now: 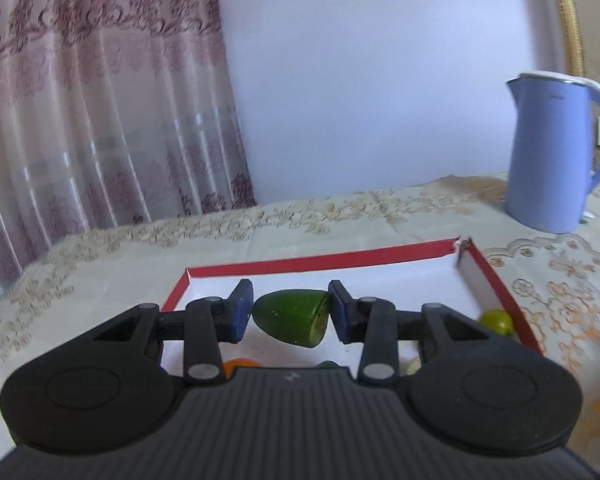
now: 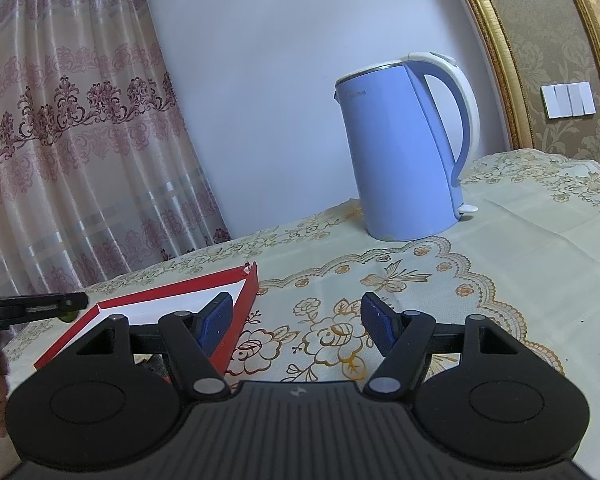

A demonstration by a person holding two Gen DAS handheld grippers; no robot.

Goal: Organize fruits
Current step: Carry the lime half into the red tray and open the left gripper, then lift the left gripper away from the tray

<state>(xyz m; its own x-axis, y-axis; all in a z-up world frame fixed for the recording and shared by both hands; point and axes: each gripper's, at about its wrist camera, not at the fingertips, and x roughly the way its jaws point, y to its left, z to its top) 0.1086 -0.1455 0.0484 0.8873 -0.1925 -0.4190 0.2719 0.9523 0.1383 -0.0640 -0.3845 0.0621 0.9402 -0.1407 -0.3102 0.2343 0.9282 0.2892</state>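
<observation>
Blue kettle bears faint lettering, too blurred to read.

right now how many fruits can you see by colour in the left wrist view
green: 3, the cut green fruit held in the left gripper, a small round lime-green fruit in the red box, and a green bit mostly hidden
orange: 1, the orange fruit, mostly hidden
total: 4
</observation>
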